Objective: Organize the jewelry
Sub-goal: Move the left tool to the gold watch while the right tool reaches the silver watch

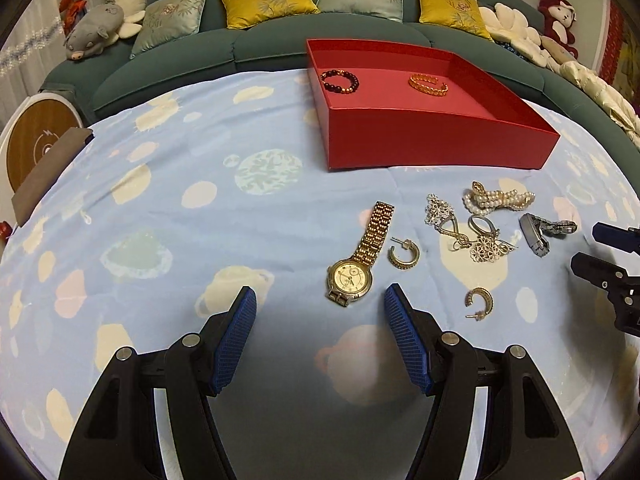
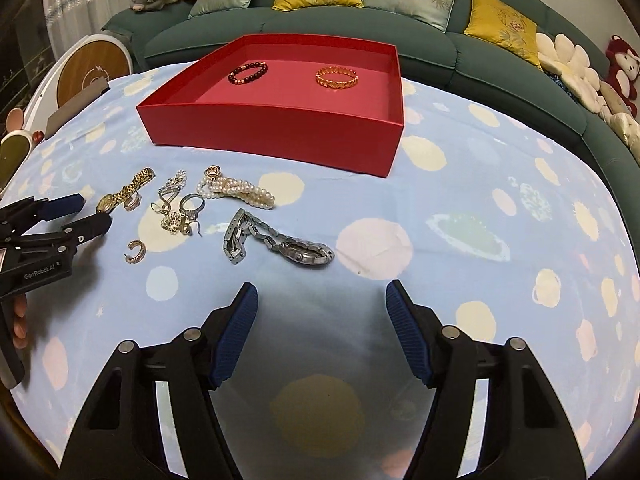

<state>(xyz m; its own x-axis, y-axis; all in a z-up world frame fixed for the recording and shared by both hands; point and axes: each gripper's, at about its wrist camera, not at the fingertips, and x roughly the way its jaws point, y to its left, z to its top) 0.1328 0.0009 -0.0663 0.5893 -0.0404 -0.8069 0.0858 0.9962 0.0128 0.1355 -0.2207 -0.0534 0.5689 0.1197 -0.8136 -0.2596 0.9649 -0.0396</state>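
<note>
Both grippers released and empty: left gripper (image 1: 318,312) just short of the gold watch (image 1: 352,276), right gripper (image 2: 320,306) near the silver watch (image 2: 280,242). Beyond, tangled earrings (image 1: 464,228) and pearl bracelet (image 1: 500,199) — grabbing one risks dragging others. Farthest, red box (image 1: 420,148) holds two bracelets.

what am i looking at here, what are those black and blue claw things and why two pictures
The claws are two hand-held grippers, each carrying a camera that looks along its fingers. One picture comes from the left gripper, the other from the right gripper. Both are open and hold nothing. On the blue tablecloth lie a gold watch, a silver watch, a pearl bracelet and two gold hoop earrings. The red box holds a dark bead bracelet and a gold bangle.
</note>
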